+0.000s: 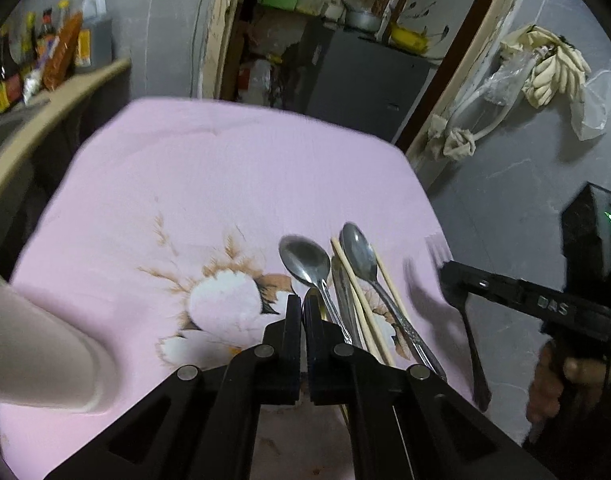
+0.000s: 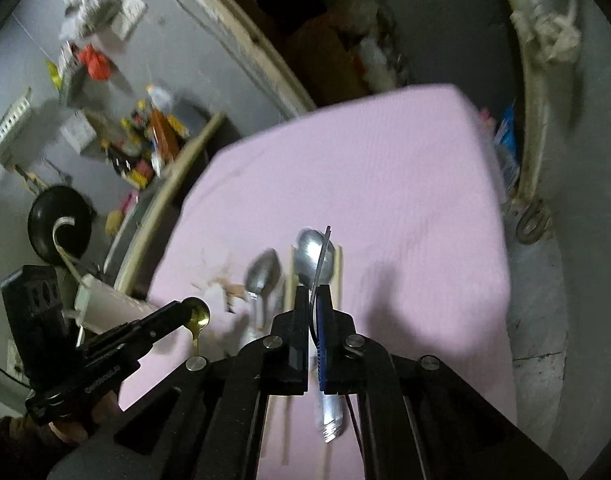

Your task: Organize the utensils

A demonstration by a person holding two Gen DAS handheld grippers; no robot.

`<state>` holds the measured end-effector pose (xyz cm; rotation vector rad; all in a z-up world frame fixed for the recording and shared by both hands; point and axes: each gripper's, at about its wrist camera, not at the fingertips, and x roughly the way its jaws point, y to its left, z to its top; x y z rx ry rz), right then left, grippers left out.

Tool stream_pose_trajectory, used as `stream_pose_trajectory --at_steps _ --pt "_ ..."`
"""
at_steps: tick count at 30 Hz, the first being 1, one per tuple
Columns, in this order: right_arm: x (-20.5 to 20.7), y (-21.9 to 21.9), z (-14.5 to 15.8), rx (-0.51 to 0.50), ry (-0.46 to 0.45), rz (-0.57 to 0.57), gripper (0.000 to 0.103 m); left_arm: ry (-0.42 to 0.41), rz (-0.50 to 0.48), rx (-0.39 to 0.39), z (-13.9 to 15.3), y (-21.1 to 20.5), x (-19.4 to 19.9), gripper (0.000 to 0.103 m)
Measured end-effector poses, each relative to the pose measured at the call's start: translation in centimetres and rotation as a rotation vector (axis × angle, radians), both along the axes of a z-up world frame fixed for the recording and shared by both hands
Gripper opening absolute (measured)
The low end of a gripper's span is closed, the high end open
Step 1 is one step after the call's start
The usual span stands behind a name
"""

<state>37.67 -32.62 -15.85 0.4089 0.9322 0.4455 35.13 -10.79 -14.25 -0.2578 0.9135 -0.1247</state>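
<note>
My left gripper (image 1: 303, 300) is shut on a small gold spoon (image 1: 310, 298); the right wrist view shows its bowl (image 2: 198, 314) sticking out of the left gripper (image 2: 181, 305), lifted above the cloth. My right gripper (image 2: 312, 290) is shut on a dark fork (image 2: 321, 256), seen edge-on. In the left wrist view the right gripper (image 1: 451, 280) grips that fork (image 1: 473, 344) near its tines at the table's right edge. Two silver spoons (image 1: 305, 260) (image 1: 359, 248), pale chopsticks (image 1: 357, 292) and another metal utensil (image 1: 342, 296) lie side by side on the pink flowered cloth (image 1: 205, 184).
A shelf with bottles (image 1: 45, 56) runs along the left wall. Behind the table is a doorway with a grey cabinet (image 1: 357, 76). Rags hang on the right wall (image 1: 553, 68). A pale blurred object (image 1: 45, 352) reaches over the cloth's left edge. A black pan (image 2: 59, 224) hangs left.
</note>
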Motion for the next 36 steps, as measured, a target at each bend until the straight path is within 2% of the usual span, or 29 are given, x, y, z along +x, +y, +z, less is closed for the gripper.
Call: stream_pose_trajectory --at_steps 4,9,20,24,27,32,36 --pt "-3.3 0.8 3.1 -0.003 -0.11 -0.073 0.003 -0.087 -0.031 0.051 2.7 0.4 -1.6 0.003" --pt "-6.6 2.7 7.6 0.012 -0.255 -0.148 0.002 -0.181 -0.066 0.043 6.4 1.9 -3.2 0.003" --pt "-10.2 11.0 17.0 0.012 -0.467 -0.143 0.002 -0.391 -0.045 0.025 15.0 9.3 -7.5 0.002" --pt "-11.0 14.5 19.6 0.026 -0.512 -0.101 0.002 -0.461 0.008 0.037 17.7 13.7 -9.0 0.003" --pt "-11.6 17.4 21.0 0.046 -0.537 -0.059 0.002 -0.505 0.079 0.074 19.0 17.9 -9.6 0.002" --pt "-12.2 21.4 21.7 0.107 -0.539 0.008 0.002 -0.525 0.211 0.109 19.4 23.5 -10.1 0.002" --pt "-11.5 23.9 20.8 0.131 -0.516 0.053 0.002 -0.529 0.303 0.152 18.8 27.0 -9.9 0.003"
